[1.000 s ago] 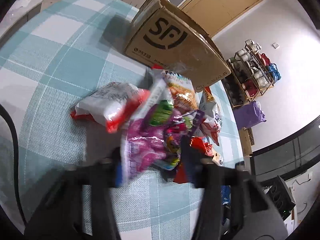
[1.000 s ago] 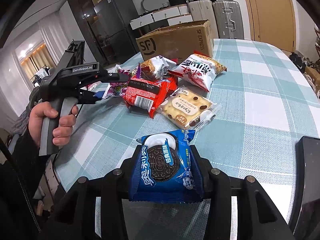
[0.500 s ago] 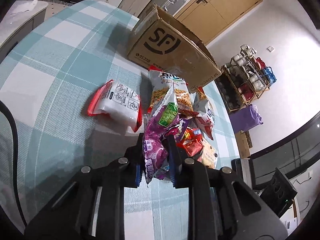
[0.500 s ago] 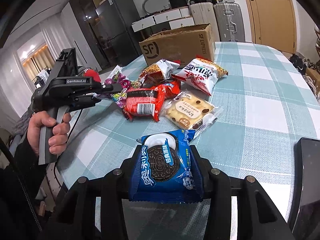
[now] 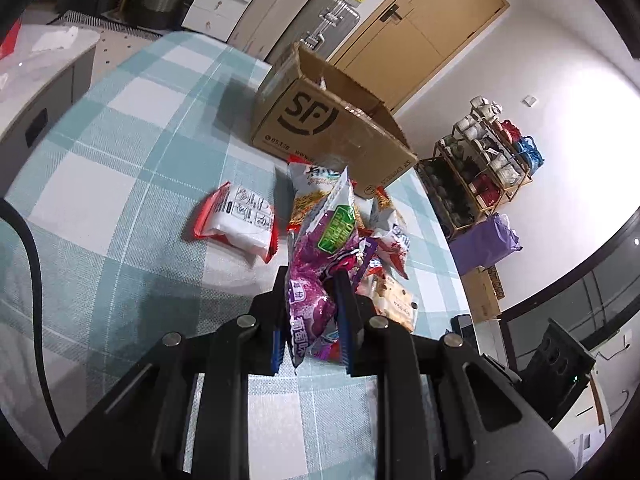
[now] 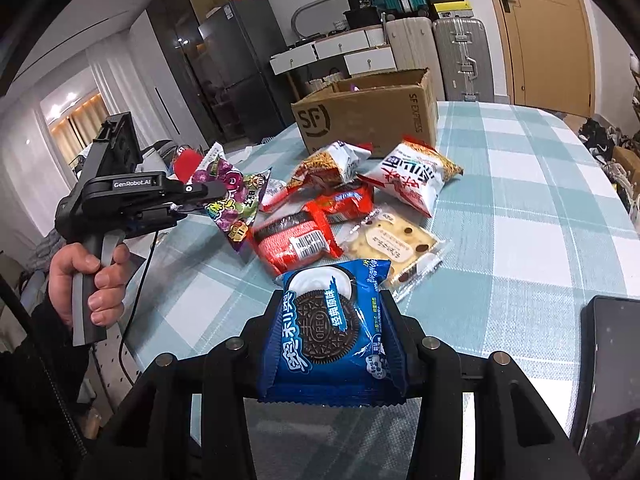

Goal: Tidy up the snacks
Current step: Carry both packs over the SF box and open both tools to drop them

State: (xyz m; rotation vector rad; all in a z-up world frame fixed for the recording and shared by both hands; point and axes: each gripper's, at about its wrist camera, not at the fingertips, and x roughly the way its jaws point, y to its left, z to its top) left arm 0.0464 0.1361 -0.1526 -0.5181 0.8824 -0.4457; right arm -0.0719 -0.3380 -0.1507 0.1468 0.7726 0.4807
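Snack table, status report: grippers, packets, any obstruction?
Left gripper shut on purple packet, lifted. Right gripper shut on Oreo packet. Box open behind pile, nothing blocking.

Wrist views (both toward box)

A surface under a teal-and-white checked cloth carries an open cardboard box, a cluster of snack packets just before it, and a dark phone at the near right edge.
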